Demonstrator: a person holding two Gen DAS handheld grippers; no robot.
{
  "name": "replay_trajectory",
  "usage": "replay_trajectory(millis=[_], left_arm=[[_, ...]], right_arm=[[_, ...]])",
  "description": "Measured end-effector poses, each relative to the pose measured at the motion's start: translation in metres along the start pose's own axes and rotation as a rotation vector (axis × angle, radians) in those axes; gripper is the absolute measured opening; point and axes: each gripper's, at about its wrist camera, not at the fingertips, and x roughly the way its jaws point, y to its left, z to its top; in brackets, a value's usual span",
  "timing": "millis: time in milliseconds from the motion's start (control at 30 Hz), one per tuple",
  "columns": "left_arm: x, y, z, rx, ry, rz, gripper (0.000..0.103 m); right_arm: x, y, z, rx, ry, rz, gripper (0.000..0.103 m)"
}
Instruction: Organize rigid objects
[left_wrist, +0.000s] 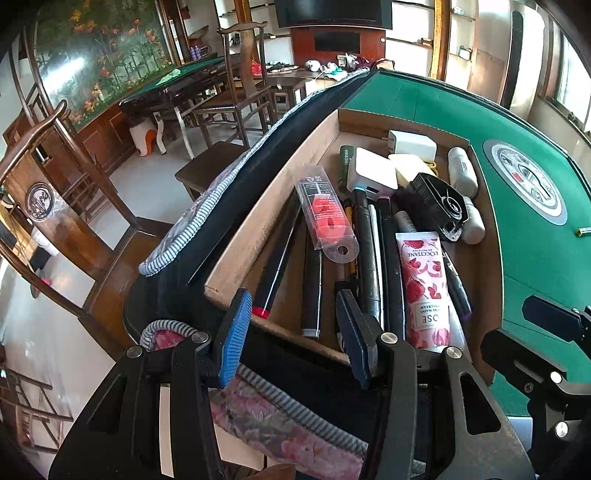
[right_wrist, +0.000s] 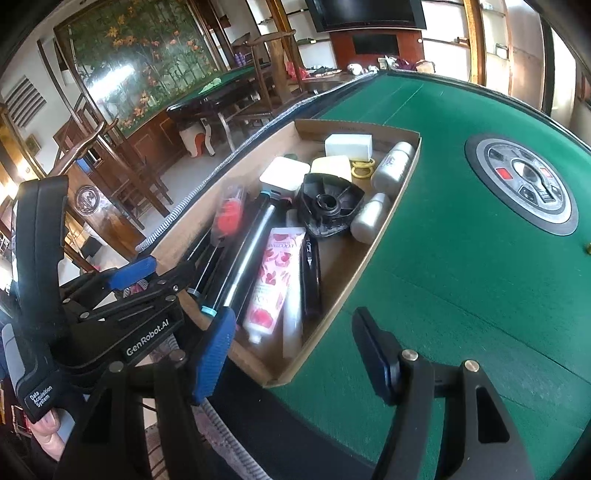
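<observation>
A green table (right_wrist: 461, 295) carried a shallow cardboard tray (left_wrist: 255, 225) along its left edge, crowded with pens, white chargers and bottles, with a rose-printed tube (left_wrist: 426, 288) lying at the tray's near end. The left gripper (left_wrist: 295, 332) hovered at the tray's near edge, fingers apart and holding nothing. The right gripper (right_wrist: 299, 354), likewise spread and empty, stood just right of the near corner.

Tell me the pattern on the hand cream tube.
White with pink-red roses on the hand cream tube; the left wrist view shows it best.

Shallow cardboard tray (left_wrist: 258, 221) on green table (left_wrist: 535, 266), crowded with pink floral tube (left_wrist: 424, 288), black pens (left_wrist: 365, 251), white chargers (left_wrist: 373, 170), silver bottles (left_wrist: 461, 166), black angular part (left_wrist: 439, 203)
</observation>
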Motion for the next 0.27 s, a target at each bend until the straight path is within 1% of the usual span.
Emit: replay_trajectory(millis=[167, 267], left_arm=[[0.0051, 0.0006, 0.003, 0.006, 0.001, -0.008, 0.048], [0.0049, 0.0029, 0.0044, -0.002, -0.026, -0.006, 0.048]], right_arm=[[0.0048, -0.0025, 0.0031, 0.014, 0.011, 0.0, 0.066], [0.0064, -0.0029, 0.0034, 0.014, 0.017, -0.004, 0.066]])
